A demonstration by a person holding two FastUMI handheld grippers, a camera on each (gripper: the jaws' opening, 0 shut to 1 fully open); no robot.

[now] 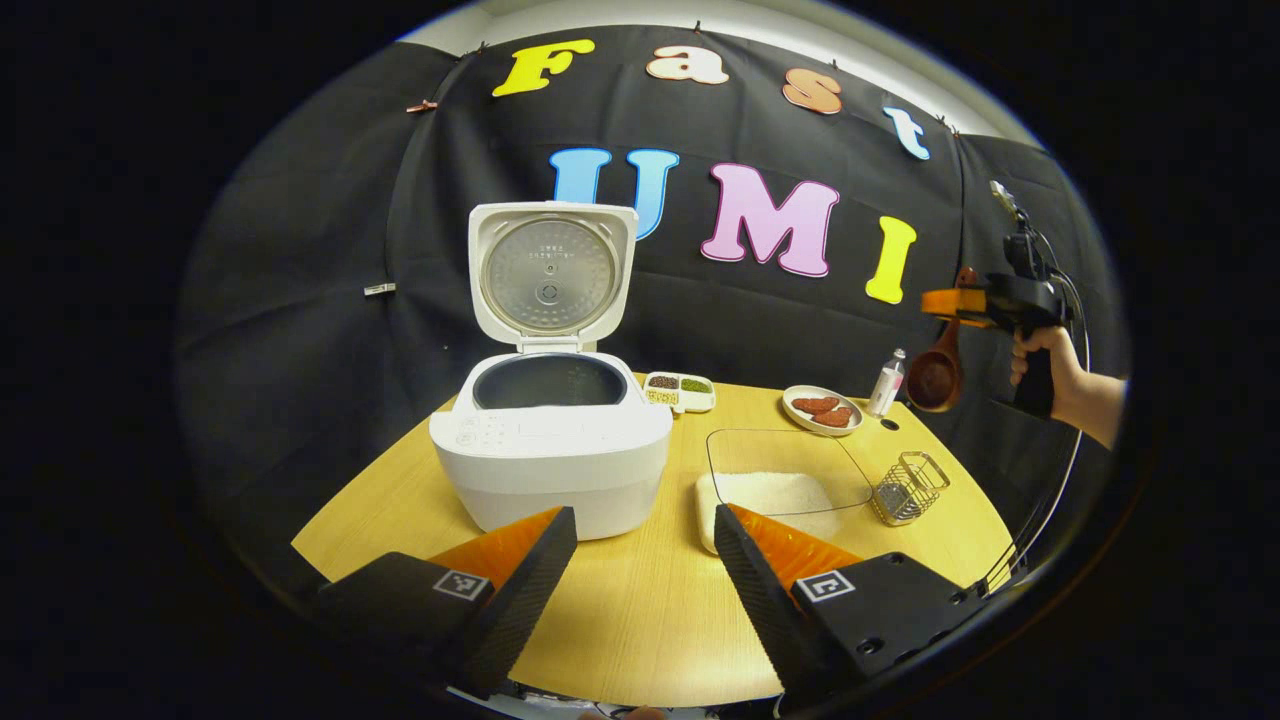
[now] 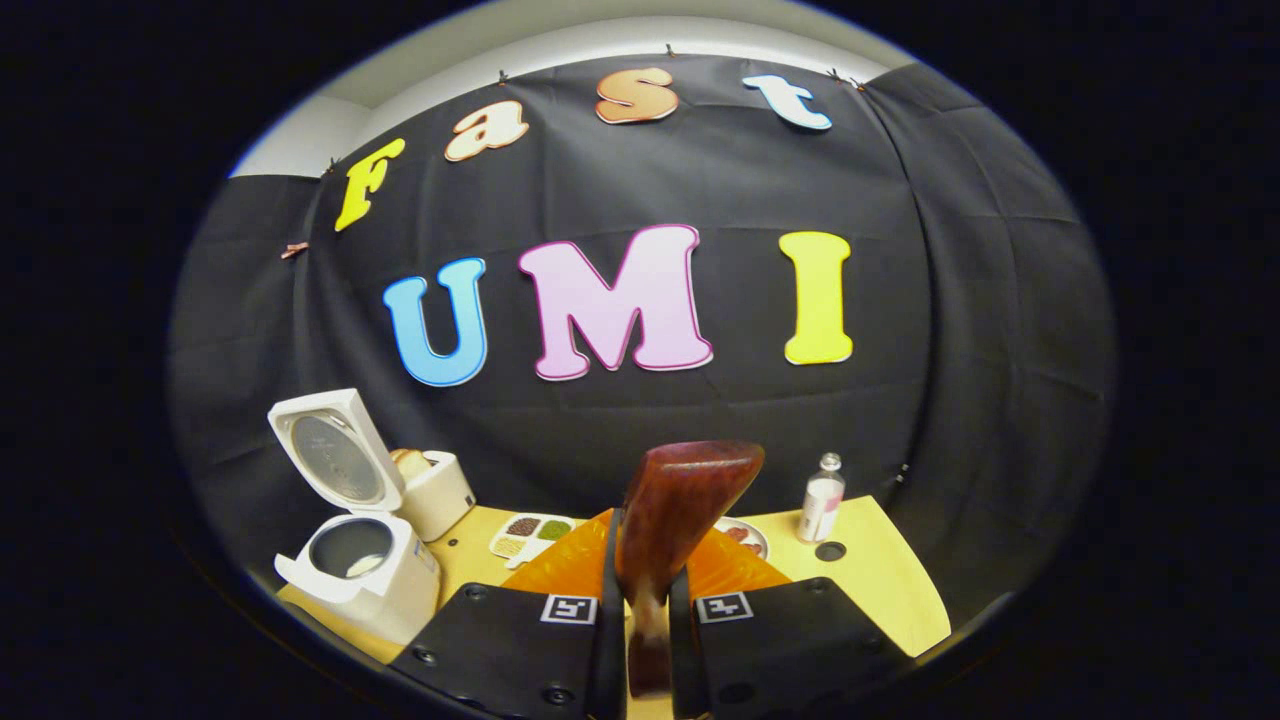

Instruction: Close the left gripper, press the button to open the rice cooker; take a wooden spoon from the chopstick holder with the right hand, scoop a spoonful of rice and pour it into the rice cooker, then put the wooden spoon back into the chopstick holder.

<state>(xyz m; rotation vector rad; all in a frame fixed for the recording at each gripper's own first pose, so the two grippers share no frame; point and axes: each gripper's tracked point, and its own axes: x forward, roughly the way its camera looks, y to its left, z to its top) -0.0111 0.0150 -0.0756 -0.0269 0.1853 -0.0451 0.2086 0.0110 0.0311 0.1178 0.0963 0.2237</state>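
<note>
Right gripper [image 2: 640, 620]: jaws clenched on the wooden spoon [image 2: 675, 505], handle between them, reddish-brown bowl raised above the surface [image 1: 640, 610]. Left gripper [image 1: 645, 560]: jaws released, holding nothing, facing the white rice cooker [image 1: 550, 455], lid upright. Chopstick holder [image 1: 908, 488] stands beside the rice tray [image 1: 775, 495].

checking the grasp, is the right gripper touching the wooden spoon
Touching. In the right gripper view the right gripper has both fingers pressed against the wooden spoon handle, no gap either side.

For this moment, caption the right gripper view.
Right gripper shut on brown wooden spoon, raised above yellow table; white rice cooker open.
</note>
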